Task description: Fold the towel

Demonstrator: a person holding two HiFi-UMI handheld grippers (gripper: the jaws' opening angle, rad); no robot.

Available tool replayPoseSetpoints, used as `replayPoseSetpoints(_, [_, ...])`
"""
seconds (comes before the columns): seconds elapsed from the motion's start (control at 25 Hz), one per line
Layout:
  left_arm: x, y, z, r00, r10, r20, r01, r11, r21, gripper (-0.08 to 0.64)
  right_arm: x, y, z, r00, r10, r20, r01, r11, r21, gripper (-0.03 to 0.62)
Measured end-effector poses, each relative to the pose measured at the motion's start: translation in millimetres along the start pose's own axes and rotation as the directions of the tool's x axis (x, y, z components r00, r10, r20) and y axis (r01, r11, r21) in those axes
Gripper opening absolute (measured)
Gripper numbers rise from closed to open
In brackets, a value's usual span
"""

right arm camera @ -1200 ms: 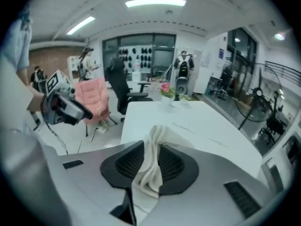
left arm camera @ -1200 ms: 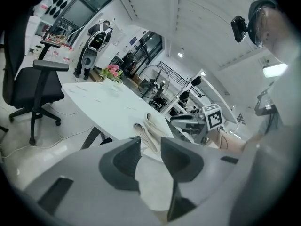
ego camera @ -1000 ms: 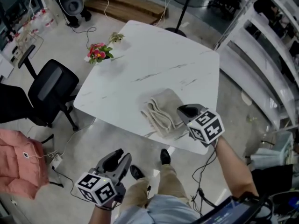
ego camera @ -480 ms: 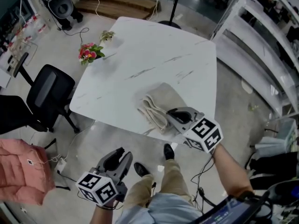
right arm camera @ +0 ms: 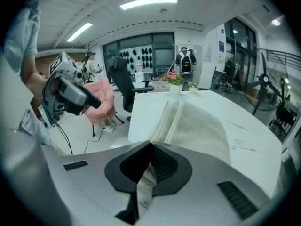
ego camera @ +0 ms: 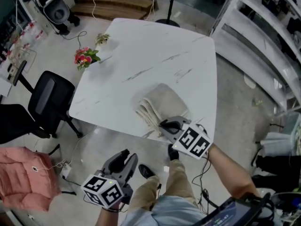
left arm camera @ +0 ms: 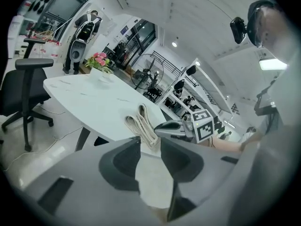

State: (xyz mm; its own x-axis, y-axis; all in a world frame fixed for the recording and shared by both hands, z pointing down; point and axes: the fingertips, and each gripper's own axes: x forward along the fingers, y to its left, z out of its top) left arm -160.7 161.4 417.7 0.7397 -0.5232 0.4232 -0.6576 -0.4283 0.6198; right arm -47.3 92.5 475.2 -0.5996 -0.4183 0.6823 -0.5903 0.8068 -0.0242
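A beige towel (ego camera: 162,102), folded into a small thick bundle, lies on the white marble table (ego camera: 141,51) close to its near edge. It also shows in the left gripper view (left arm camera: 141,122) and in the right gripper view (right arm camera: 197,126). My right gripper (ego camera: 162,125) is shut, its tip at the towel's near edge, just over the table rim. Its jaws (right arm camera: 151,145) stand together in front of the towel's layered edge. My left gripper (ego camera: 130,157) hangs off the table, low and to the left over the floor. It is open (left arm camera: 150,140) with nothing between its fingers.
A black office chair (ego camera: 49,95) stands left of the table. A pot of pink flowers (ego camera: 84,56) sits at the table's far left corner. A pink jacket (ego camera: 26,173) lies at the lower left. White shelving (ego camera: 263,27) runs along the right.
My right gripper has moved left and down, from the towel's right side to its near edge. The left gripper has stayed where it was. The towel lies as before.
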Motion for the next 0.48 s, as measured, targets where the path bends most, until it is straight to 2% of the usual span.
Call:
replayPoseSetpoints(0.08, [9.9, -3.8, 13.5, 1.000, -0.009, 0.010, 0.009, 1.000, 0.014, 0.135, 7.3, 4.1, -8.2, 1.000, -0.004, -0.026, 0.003, 0.999, -0.044, 0.017])
replayPoseSetpoints(0.16, [25.7, -12.3, 35.4, 0.999, -0.032, 0.032, 0.031, 0.999, 0.034, 0.135, 14.4, 4.0, -14.6, 0.999, 0.001, -0.036, -0.003, 0.999, -0.044, 0.017])
replayPoseSetpoints(0.32, [72.9, -42.0, 88.1, 0.991, -0.101, 0.087, 0.093, 0.991, 0.100, 0.135, 18.1, 4.5, -13.9, 1.000, 0.006, -0.015, -0.007, 0.996, -0.092, 0.015])
replayPoseSetpoints(0.48, [127.1, -53.5, 112.2, 0.986, -0.151, 0.073, 0.137, 0.976, 0.170, 0.135, 24.2, 9.3, -6.1, 1.000, 0.013, 0.020, -0.011, 0.995, -0.096, 0.015])
